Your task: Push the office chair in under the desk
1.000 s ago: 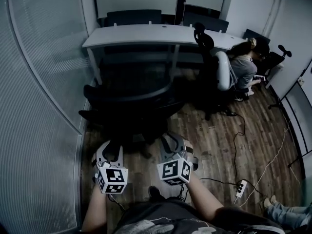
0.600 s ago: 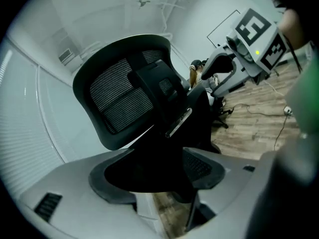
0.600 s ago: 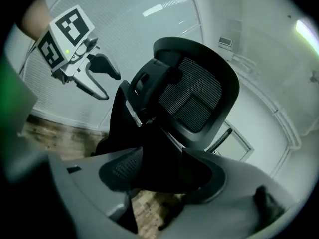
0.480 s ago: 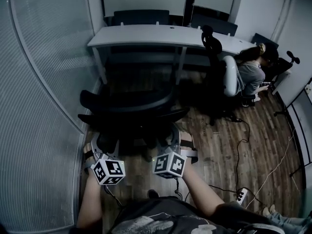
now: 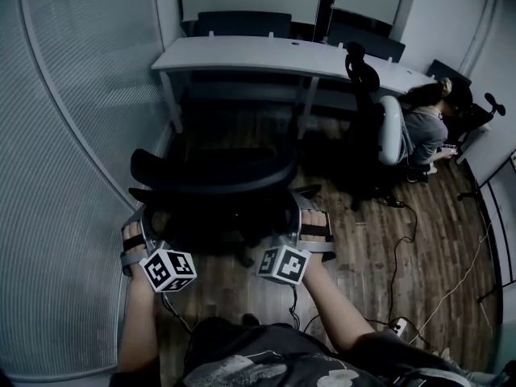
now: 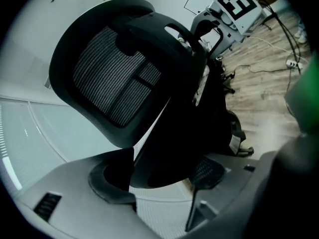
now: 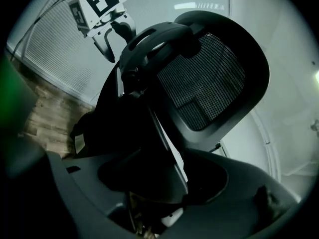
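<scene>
Change: both grippers have swung out from close together behind the chair point(image 5: 211, 173) to one at each side of it, and each has rolled. The chair itself shows no clear shift against the desk point(image 5: 266, 53).
Left gripper point(image 5: 147, 220): at the chair's left flank, low beside the backrest point(image 5: 242, 185). Its jaws have just been opening and stand wide, with a dark part of the chair between them. No pad is seen pressing.
Right gripper point(image 5: 305, 212): at the right flank, mirrored. Jaws have just been opening, wide now, a dark chair part between them, no grip seen.
Chair place: on the floor on the near side of the desk, well short of it, roughly in line with the desk's left bay.
Chair from grippers: between the two and just far of them.
Axis: the backrest runs left to right, about parallel to the desk edge, so the push goes far, square to it.
Nearer hand: neither, both sit about level.
Watch: second chair point(image 5: 367, 127) with a seated person stands to the right.
</scene>
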